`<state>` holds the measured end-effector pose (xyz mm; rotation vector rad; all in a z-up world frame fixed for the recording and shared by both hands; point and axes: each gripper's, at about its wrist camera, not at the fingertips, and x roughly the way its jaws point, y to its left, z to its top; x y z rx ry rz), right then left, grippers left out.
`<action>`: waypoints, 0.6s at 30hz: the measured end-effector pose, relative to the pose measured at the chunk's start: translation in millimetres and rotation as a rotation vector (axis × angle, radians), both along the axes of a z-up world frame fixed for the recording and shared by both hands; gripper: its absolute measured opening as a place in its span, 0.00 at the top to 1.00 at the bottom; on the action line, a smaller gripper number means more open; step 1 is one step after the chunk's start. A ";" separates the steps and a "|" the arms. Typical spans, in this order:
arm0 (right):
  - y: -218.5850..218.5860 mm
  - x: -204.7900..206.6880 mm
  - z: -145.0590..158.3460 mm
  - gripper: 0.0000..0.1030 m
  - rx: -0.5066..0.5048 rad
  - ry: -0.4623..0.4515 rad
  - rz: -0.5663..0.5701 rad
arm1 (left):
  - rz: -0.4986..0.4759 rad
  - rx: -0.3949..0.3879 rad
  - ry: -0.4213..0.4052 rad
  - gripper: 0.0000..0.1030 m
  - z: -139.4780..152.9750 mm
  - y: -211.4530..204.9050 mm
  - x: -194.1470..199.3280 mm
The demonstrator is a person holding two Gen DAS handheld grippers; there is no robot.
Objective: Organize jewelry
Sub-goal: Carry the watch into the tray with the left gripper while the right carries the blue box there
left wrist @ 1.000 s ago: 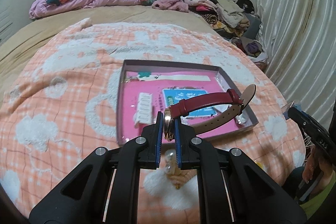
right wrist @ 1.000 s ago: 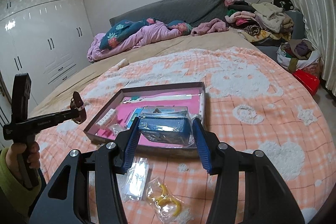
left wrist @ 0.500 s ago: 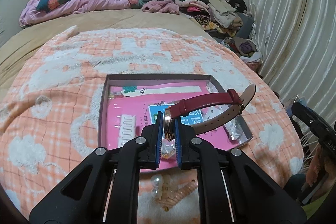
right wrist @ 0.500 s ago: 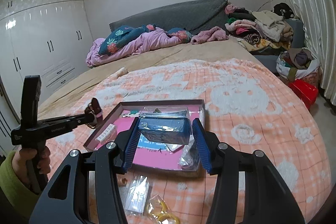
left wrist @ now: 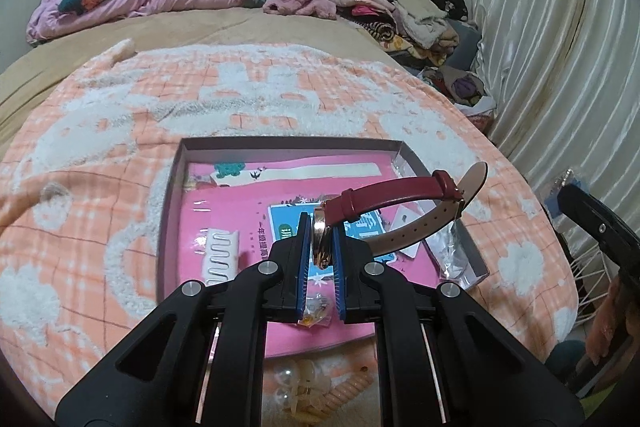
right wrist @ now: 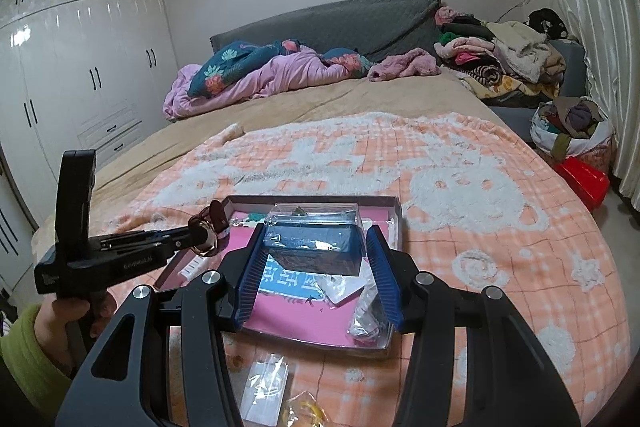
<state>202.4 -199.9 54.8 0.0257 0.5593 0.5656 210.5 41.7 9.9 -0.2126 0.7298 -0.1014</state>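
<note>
My left gripper (left wrist: 320, 239) is shut on the gold case of a wristwatch (left wrist: 384, 197) with a dark red strap, held above the shallow pink-lined tray (left wrist: 288, 145) on the bed. The tray holds a white comb-like clip (left wrist: 222, 253), a blue card and small plastic packets. My right gripper (right wrist: 316, 259) is shut on a dark blue box in a clear plastic bag (right wrist: 316, 243), held over the tray's (right wrist: 394, 223) near right part. The left gripper with the watch (right wrist: 208, 227) shows at left in the right wrist view.
Loose packets lie on the orange blanket in front of the tray: a clear bag (right wrist: 266, 387), a yellow-ring packet (right wrist: 306, 407), pearl and coil pieces (left wrist: 308, 383). Bedding and clothes are piled at the bed's far end. Curtains and a red bin (right wrist: 584, 179) stand at right.
Both grippers have moved forward over the tray, still holding the watch and the bagged box. The tray looks nearer and more centred in both views.
</note>
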 end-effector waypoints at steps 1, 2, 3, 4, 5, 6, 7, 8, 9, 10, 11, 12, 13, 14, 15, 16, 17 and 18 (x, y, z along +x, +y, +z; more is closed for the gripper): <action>1.7 1.8 -1.1 0.53 0.001 0.006 0.000 | -0.003 -0.001 0.003 0.96 -1.9 -0.4 1.8; 3.4 4.0 -2.4 0.53 0.002 0.013 0.000 | -0.004 0.002 0.003 0.96 -3.2 -0.9 3.0; 6.2 7.1 -4.1 0.53 0.002 0.021 0.000 | -0.003 0.007 0.004 0.96 -4.2 -0.9 4.6; 8.3 10.0 -4.8 0.53 0.000 0.027 0.000 | -0.004 0.012 0.009 0.96 -6.6 -1.7 6.5; 9.7 12.6 -5.6 0.53 -0.003 0.031 0.001 | -0.007 0.015 0.012 0.96 -8.4 -2.6 7.5; 12.2 16.9 -6.7 0.53 -0.007 0.035 -0.003 | -0.008 0.020 0.016 0.96 -10.0 -3.8 8.5; 13.6 20.9 -8.0 0.53 -0.008 0.043 -0.004 | -0.012 0.029 0.025 0.96 -13.2 -5.4 10.4; 15.1 24.9 -9.5 0.53 -0.011 0.056 0.003 | -0.018 0.034 0.036 0.96 -16.8 -7.0 12.3; 18.6 30.0 -10.6 0.53 -0.021 0.065 0.009 | -0.019 0.035 0.042 0.96 -19.2 -7.4 12.8; 21.5 33.0 -10.9 0.53 -0.033 0.063 0.011 | -0.021 0.038 0.053 0.96 -23.1 -8.0 14.7; 25.0 36.1 -11.1 0.53 -0.051 0.058 0.015 | -0.021 0.040 0.058 0.96 -25.8 -8.7 15.5; 26.3 37.8 -11.6 0.53 -0.059 0.053 0.013 | -0.021 0.043 0.063 0.96 -28.3 -9.2 16.5; 27.7 40.2 -12.7 0.53 -0.066 0.047 0.006 | -0.020 0.051 0.067 0.96 -31.0 -10.0 17.7; 28.2 42.2 -15.0 0.53 -0.066 0.049 0.006 | -0.020 0.057 0.070 0.96 -33.4 -10.8 18.9; 28.0 43.4 -18.4 0.53 -0.063 0.055 0.004 | -0.019 0.060 0.074 0.96 -35.5 -10.8 19.8; 27.9 44.2 -21.8 0.53 -0.064 0.062 0.004 | -0.018 0.062 0.079 0.96 -37.4 -10.8 20.5; 28.6 45.2 -27.8 0.53 -0.072 0.072 0.006 | -0.018 0.065 0.082 0.96 -38.9 -11.0 20.9; 29.5 46.2 -34.3 0.53 -0.086 0.081 0.007 | -0.015 0.072 0.088 0.96 -40.9 -11.0 21.6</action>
